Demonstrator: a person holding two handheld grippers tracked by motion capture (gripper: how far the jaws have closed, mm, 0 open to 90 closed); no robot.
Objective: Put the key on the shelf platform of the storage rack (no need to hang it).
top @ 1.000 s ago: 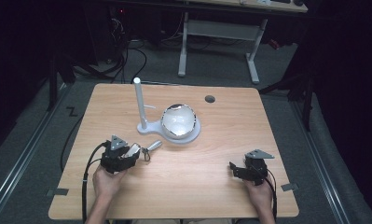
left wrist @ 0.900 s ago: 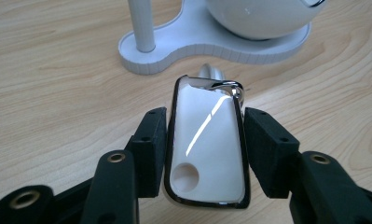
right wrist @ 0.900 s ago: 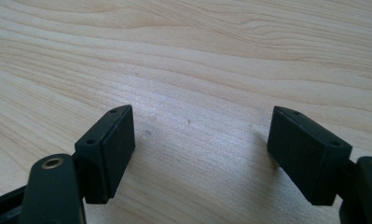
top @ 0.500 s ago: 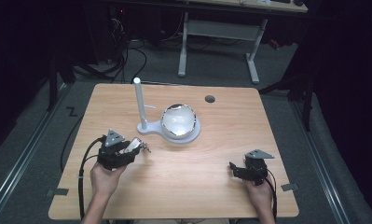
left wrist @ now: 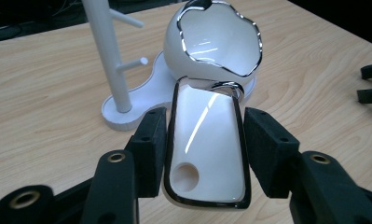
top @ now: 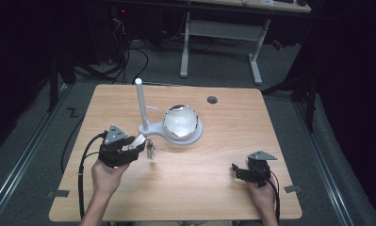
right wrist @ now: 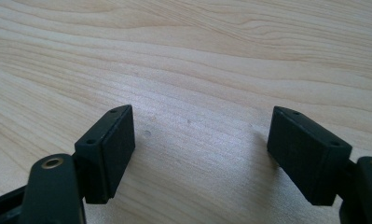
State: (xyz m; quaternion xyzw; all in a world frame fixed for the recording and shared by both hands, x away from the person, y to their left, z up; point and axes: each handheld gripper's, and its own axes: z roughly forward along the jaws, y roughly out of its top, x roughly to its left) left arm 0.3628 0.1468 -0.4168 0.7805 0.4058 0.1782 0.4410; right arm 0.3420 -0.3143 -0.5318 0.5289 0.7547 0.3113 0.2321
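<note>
So the left gripper point(top: 137, 146) has slid back toward the person compared with a second ago, and the white key fob point(left wrist: 206, 147) has come along with it. Earlier the fob sat closer to the foot of the white stand point(top: 142, 104); now it's lifted a bit and hanging near the front edge of the stand's base, with a small bunch of keys point(top: 150, 149) dangling under it in the high view. My read is that the fob is properly picked up, and what's left is getting it onto one of the stand's pegs point(left wrist: 132, 64) or into the white bowl point(left wrist: 218, 39) next to it. Can't say which.

In the left gripper view the jaws are closed on the fob's chrome-trimmed sides, one pad point(left wrist: 152, 142) on each long edge, with the ring end pointing away toward the bowl. Grip looks centred, though the fob is glossy, so I'd guess it could slip if tilted hard.

Pose-wise, the left hand point(top: 105, 176) comes in from the bottom left, gripper angled toward the stand and held just above the table point(top: 232, 197). The right gripper point(top: 236, 170) hasn't budged: it's parked low near the front right of the table, jaws wide apart with nothing but bare wood between them, well clear of everything.
</note>
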